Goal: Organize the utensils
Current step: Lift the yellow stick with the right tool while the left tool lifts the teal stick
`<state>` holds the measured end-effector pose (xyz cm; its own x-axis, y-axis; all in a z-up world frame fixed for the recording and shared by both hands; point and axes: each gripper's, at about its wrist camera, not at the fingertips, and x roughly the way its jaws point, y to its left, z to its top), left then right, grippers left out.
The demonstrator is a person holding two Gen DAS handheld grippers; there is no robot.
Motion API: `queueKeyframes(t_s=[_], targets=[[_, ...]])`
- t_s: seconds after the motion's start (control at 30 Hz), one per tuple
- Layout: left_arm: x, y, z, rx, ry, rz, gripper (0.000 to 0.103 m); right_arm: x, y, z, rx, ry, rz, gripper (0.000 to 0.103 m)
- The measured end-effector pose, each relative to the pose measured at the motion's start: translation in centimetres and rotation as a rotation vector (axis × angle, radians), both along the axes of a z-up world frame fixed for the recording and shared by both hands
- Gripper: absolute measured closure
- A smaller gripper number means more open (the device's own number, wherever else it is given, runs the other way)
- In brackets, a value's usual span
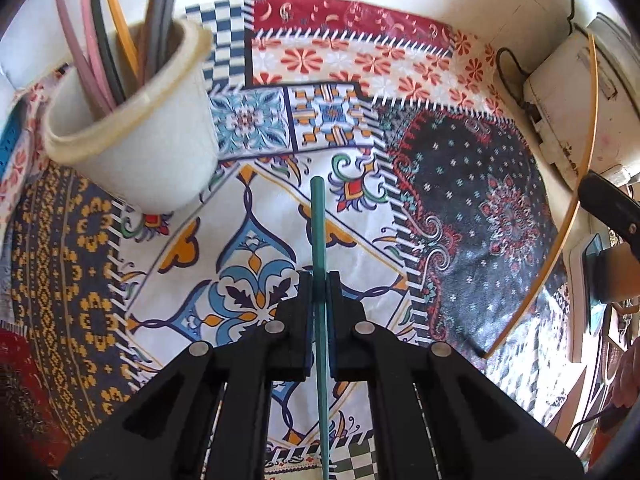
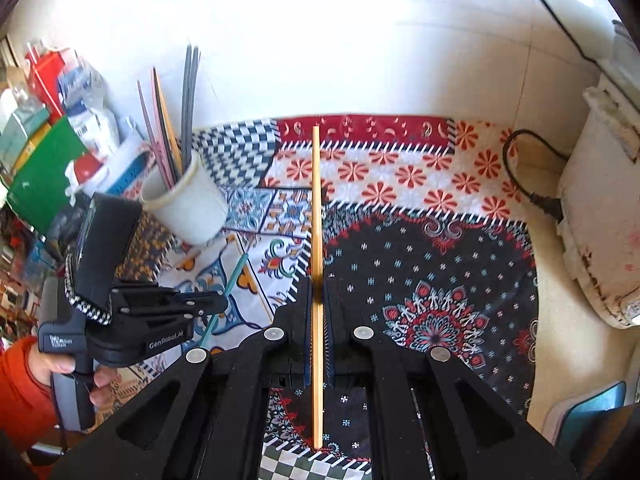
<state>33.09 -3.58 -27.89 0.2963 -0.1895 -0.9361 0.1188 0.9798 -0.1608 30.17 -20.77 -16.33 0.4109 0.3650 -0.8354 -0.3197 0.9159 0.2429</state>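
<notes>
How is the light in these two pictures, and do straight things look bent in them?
Left wrist view: bright daylight, glare on the dark patch of the tablecloth; the orange chopstick at the edge bows strongly, while the teal chopstick near the middle stays straight. Right wrist view: the white wall is washed out; the orange chopstick looks straight there.

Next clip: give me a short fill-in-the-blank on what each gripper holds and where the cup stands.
The left gripper is shut on a ____ chopstick.
The right gripper is shut on an ____ chopstick.
The white cup holding more chopsticks stands on the patterned ____.
Missing words: teal; orange; cloth.
</notes>
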Motion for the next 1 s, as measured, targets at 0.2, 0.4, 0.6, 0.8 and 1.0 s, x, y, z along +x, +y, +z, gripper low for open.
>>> queueKeyframes(t_s=[0.2,0.4,0.6,0.8,1.0], targets=[[-1.2,1.1,4.0,0.012,-0.113,0.035,0.099,0.5,-0.1,1.4,0.024,-0.045,-0.008,0.098],[-2.5,2.5,7.7,-0.016,-0.202,0.089,0.099,0.7,0.0,2.7,0.041,-0.082,-0.002,0.099],[-3.6,3.7,10.8,-0.025,-0.285,0.124,0.099,0.8,0.7,3.8,0.048,-0.116,0.020,0.099],[-4.1,4.4,13.4,-0.035,-0.357,0.146,0.099,1.1,1.4,4.7,0.054,-0.145,0.045,0.099],[-4.2,4.8,15.8,-0.038,-0.423,0.162,0.099,1.3,2.1,5.6,0.068,-0.167,0.069,0.100]])
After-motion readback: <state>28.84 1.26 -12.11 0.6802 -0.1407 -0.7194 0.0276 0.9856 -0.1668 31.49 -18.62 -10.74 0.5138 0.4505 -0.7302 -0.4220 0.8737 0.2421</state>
